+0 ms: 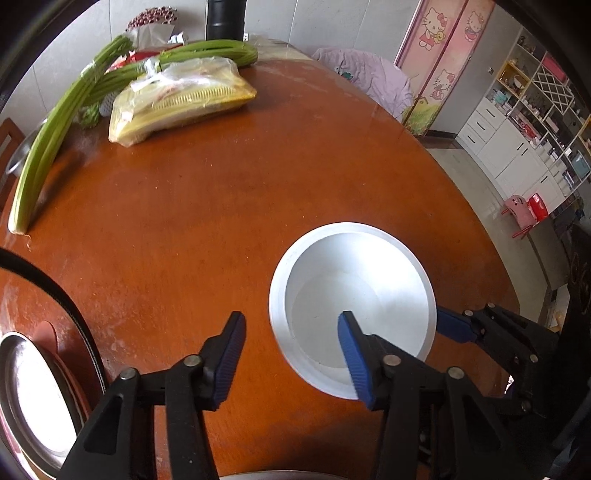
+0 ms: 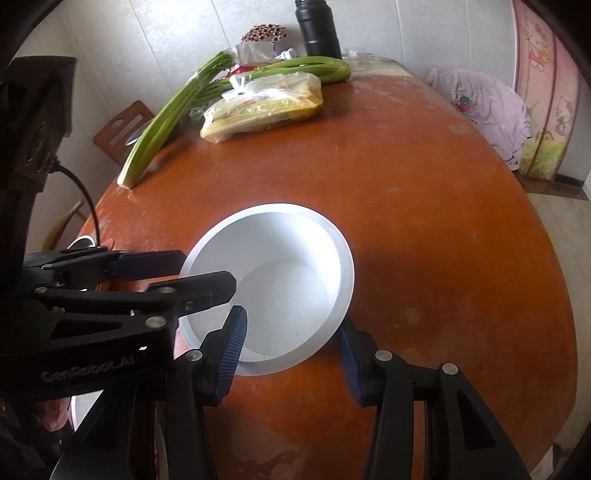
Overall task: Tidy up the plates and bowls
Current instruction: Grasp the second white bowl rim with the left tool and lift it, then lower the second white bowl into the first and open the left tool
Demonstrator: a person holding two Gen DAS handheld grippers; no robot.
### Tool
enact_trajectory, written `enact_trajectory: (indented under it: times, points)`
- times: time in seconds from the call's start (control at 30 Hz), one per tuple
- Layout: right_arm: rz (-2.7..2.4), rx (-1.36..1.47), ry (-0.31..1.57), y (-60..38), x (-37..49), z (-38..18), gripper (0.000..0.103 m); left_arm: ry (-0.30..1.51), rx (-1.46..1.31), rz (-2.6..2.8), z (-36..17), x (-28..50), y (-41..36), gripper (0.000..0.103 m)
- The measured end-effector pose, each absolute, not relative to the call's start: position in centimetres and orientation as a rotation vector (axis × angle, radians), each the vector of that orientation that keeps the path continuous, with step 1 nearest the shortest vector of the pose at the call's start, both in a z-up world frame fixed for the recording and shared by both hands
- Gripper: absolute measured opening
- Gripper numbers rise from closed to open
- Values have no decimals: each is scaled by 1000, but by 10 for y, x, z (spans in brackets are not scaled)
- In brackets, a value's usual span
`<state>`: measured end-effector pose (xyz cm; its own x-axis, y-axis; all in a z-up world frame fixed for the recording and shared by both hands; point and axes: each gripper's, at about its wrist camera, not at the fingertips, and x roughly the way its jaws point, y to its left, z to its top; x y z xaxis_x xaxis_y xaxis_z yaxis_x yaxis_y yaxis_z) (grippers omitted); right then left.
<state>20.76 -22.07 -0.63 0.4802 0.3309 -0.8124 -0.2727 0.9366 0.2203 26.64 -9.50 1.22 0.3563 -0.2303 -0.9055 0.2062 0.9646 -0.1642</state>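
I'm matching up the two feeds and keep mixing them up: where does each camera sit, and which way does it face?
Left wrist: on the left tool, looking steeply down at the white bowl on the round table; its fingers straddle the near-left rim, and the right tool enters right.
Right wrist: on the right tool, facing down at the same bowl; the left tool enters left.
Shared: bowl, celery, black bottle.

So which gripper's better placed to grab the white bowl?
Right, narrowly: right gripper straddles the bowl's near rim, wall almost against its outer finger. Left gripper straddles the rim too, more loosely. Both open.
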Motion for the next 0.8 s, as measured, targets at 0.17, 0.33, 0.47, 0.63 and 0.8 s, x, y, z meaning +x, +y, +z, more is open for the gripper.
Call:
enact_trajectory:
  times: [0.17, 0.33, 0.47, 0.63, 0.8]
  points:
    - [379, 72, 1013, -216, 206, -6, 50, 1179, -33, -293, 12, 265, -94, 33]
    - [382, 65, 1008, -212, 205, -3, 50, 1162, -39, -293, 19, 259, -91, 33]
    - [386, 57, 988, -209, 200, 4, 50, 1143, -41, -291, 27, 254, -86, 33]
    - [394, 47, 966, -203, 190, 13, 50, 1110, -43, -286, 38, 243, -80, 33]
    - [399, 38, 948, -198, 180, 22, 50, 1084, -36, -281, 47, 232, -76, 33]
